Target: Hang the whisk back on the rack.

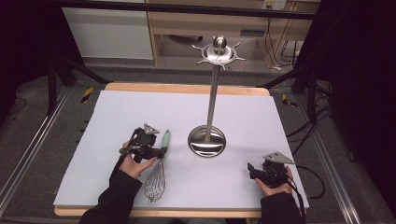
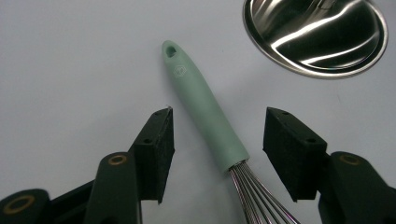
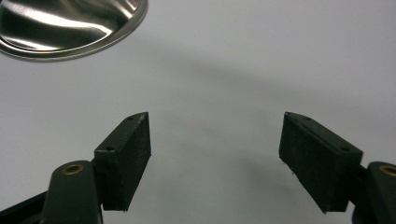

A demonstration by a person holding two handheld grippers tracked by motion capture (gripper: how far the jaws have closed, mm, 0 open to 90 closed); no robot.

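Note:
A whisk with a mint-green handle and a wire head lies on the white table cover, left of the middle. My left gripper hangs just over it. Its jaws stand on either side of the handle near the wire end, with a gap on each side, so my left gripper is open. At the front right my right gripper rests low over bare cover. In its own view my right gripper is open with nothing between the pads.
A steel utensil stand rises mid-table from a round base to a hooked crown. Its base lies just beyond the whisk and shows at the top left of the right gripper view. The white cover tops a wooden table.

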